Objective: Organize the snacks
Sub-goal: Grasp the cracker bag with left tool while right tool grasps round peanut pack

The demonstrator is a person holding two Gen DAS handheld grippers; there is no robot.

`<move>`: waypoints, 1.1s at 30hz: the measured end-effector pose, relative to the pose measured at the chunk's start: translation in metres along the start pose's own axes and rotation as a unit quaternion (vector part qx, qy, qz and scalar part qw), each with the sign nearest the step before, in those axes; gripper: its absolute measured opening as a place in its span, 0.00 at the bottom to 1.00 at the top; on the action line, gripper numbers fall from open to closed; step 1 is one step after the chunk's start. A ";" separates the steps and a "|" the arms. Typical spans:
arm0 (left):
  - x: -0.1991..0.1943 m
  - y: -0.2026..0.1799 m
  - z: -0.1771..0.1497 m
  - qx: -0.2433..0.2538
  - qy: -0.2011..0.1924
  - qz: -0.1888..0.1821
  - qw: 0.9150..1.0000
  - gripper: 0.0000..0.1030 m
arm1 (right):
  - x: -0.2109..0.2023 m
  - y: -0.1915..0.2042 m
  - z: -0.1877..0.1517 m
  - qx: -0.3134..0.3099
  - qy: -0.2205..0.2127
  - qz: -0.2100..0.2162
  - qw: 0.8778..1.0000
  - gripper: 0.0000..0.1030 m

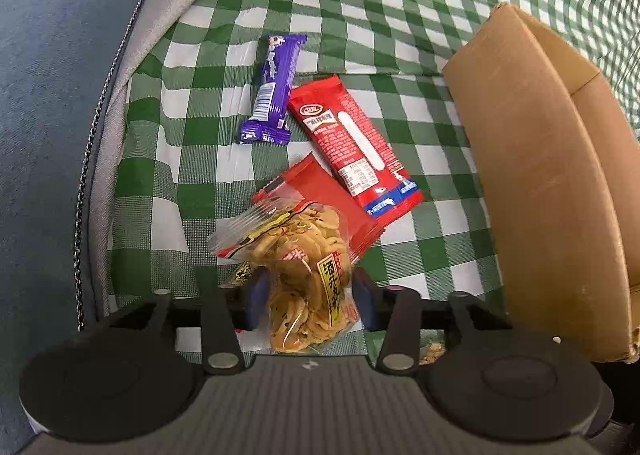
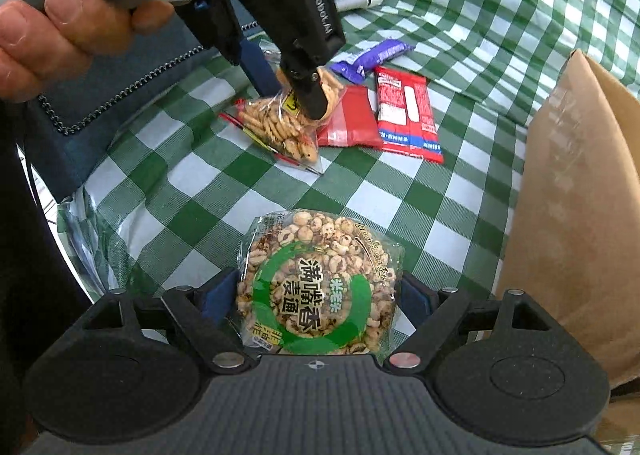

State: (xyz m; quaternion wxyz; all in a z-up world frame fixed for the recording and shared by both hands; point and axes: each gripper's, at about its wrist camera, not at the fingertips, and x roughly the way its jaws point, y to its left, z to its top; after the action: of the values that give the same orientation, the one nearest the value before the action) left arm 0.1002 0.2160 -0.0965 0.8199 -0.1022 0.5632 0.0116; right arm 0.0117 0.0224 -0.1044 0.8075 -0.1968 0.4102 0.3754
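Round puffed-grain cake (image 2: 318,287) sits between the right gripper's (image 2: 316,295) parted jaws, seemingly ungripped, while the left gripper (image 1: 310,295) loosely straddles the cracker bag (image 1: 296,259), apparently adding it to the snack row.

The left tool (image 1: 310,295) is pointing steeply downward, its blue pads (image 1: 256,295) standing slightly apart on either side of a clear packet, not visibly pressing it. A bare hand (image 2: 76,3) is wrapping around this tool's grey handle, thumb on top. The right tool (image 2: 318,299) is also angling downward, its jaws spreading wide with a round bag sitting between the pads (image 2: 216,295); contact is unclear.
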 end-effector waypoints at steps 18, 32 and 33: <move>0.008 -0.009 0.003 0.022 0.003 0.020 1.000 0.49 | -0.007 -0.005 0.004 0.013 -0.002 -0.007 1.000 0.81; -0.012 -0.009 0.005 0.009 -0.048 0.008 0.999 0.33 | -0.032 -0.014 0.011 0.028 -0.062 -0.026 0.997 0.80; -0.016 -0.010 0.004 0.011 -0.057 0.011 0.998 0.33 | -0.035 -0.015 0.012 0.031 -0.067 -0.026 0.997 0.80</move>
State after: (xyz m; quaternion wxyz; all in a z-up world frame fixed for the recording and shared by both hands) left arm 0.0996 0.2090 -0.0783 0.8517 -0.0864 0.5164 0.0205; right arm 0.0160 0.0044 -0.0688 0.8485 -0.1567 0.3612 0.3536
